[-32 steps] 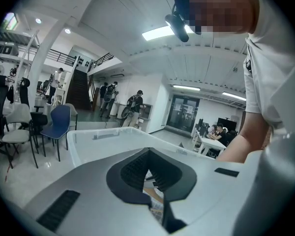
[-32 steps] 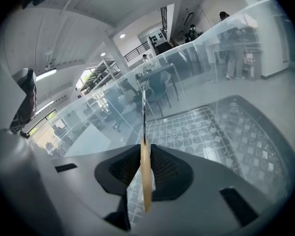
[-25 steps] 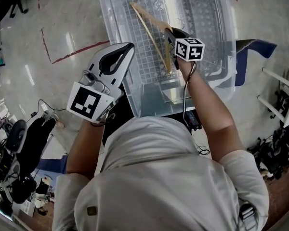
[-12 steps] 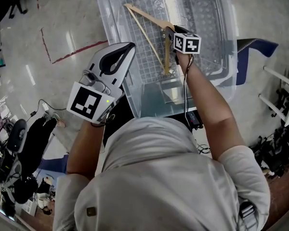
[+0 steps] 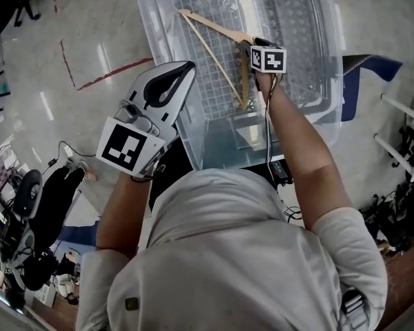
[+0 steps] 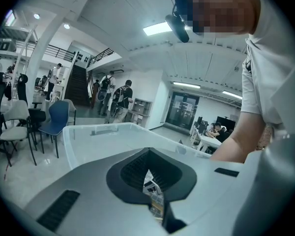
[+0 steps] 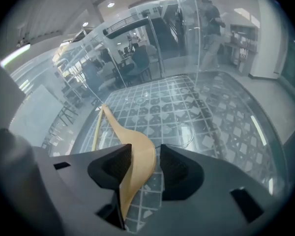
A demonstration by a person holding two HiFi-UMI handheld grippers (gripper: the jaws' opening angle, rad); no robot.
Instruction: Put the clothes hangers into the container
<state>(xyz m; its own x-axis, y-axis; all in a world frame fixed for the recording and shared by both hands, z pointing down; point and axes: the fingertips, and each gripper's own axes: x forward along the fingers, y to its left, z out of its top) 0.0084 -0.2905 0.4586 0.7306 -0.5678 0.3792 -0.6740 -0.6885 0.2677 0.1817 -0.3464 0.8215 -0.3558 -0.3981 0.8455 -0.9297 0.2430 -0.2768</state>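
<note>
A wooden clothes hanger (image 5: 214,27) lies low inside the clear plastic container (image 5: 146,19), over its grid-patterned floor. My right gripper (image 5: 248,48) reaches down into the container at the hanger's neck. In the right gripper view the hanger (image 7: 137,156) runs between the jaws of the right gripper (image 7: 145,154). Those jaws have just been opening, and a gap shows between the wood and the right pad (image 7: 174,163). My left gripper (image 5: 171,74) hovers outside the container's near left wall, jaws together and nothing in them. From the left gripper view (image 6: 150,154) the container's rim (image 6: 88,132) is just ahead.
Red tape lines (image 5: 117,71) mark the floor left of the container. A blue object (image 5: 362,71) lies to its right. Chairs and cables (image 5: 27,198) crowd the lower left, and more equipment stands at the right edge. People stand far off in the left gripper view.
The right gripper has sunk deeper into the container with the hanger, whose far tip now sits lower and further left. The left gripper has stayed put.
</note>
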